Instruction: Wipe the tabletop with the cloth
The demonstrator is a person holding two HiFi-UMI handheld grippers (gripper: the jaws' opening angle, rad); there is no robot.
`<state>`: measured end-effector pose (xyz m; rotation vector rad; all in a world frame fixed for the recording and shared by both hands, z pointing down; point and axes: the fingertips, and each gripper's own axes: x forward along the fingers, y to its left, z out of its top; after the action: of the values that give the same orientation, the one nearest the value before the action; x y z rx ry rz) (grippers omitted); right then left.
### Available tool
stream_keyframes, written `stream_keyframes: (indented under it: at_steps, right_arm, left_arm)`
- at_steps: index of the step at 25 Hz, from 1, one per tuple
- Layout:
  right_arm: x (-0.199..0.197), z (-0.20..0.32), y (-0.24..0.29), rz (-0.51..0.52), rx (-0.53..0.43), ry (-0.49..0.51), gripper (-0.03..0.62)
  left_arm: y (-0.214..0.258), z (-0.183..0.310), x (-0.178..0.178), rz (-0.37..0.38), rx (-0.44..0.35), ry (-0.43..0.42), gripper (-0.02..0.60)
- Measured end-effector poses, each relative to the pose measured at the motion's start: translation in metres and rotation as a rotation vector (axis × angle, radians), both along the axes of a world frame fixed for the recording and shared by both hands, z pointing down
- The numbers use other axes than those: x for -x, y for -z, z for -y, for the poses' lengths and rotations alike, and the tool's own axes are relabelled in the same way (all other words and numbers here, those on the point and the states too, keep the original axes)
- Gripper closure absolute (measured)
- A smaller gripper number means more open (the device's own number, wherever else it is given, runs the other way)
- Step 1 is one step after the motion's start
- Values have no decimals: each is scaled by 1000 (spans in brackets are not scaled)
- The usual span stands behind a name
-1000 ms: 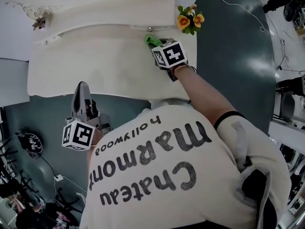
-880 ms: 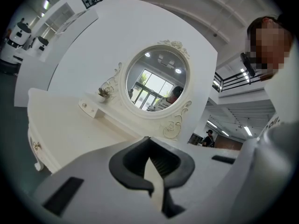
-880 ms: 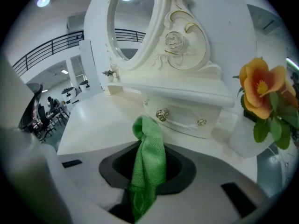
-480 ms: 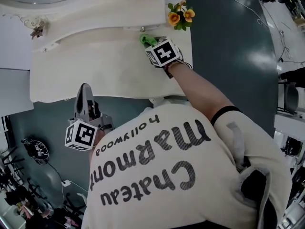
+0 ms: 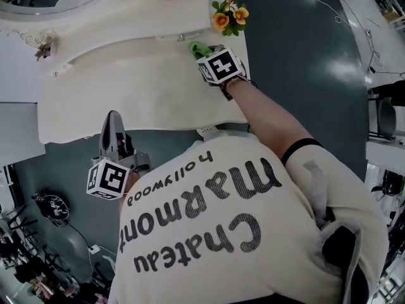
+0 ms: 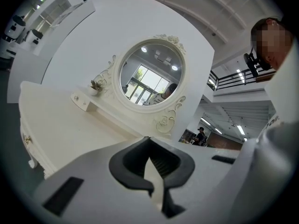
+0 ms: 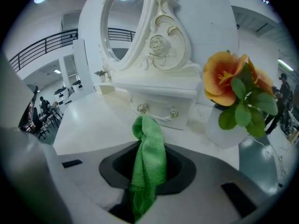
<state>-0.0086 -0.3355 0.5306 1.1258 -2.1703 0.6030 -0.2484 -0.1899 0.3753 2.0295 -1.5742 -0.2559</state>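
The right gripper [image 7: 148,171] pinches the nubby green cloth [image 7: 150,143] over the smooth white tabletop [image 5: 126,87], just before the small drawer [image 7: 159,110]; the left gripper [image 6: 152,171] has its jaws together, empty.

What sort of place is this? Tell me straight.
Probably a studio or showroom hall, not a bedroom: a dressing table with oval mirror, a railed upper gallery, a wide dark floor.

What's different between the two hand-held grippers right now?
The right gripper is clamped on a green cloth; the left gripper is shut on nothing. The right gripper is over the tabletop near the flowers; the left gripper hangs off its front edge. Both carry a marker cube.
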Motion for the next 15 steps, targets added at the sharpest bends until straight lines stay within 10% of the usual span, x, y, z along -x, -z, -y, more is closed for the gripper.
stream_keyframes:
  at_steps: [15]
  right_arm:
    - [-60, -11, -5, -59, -48, -115, 497]
  left_arm:
    - [0, 7, -18, -11, -3, -73, 574]
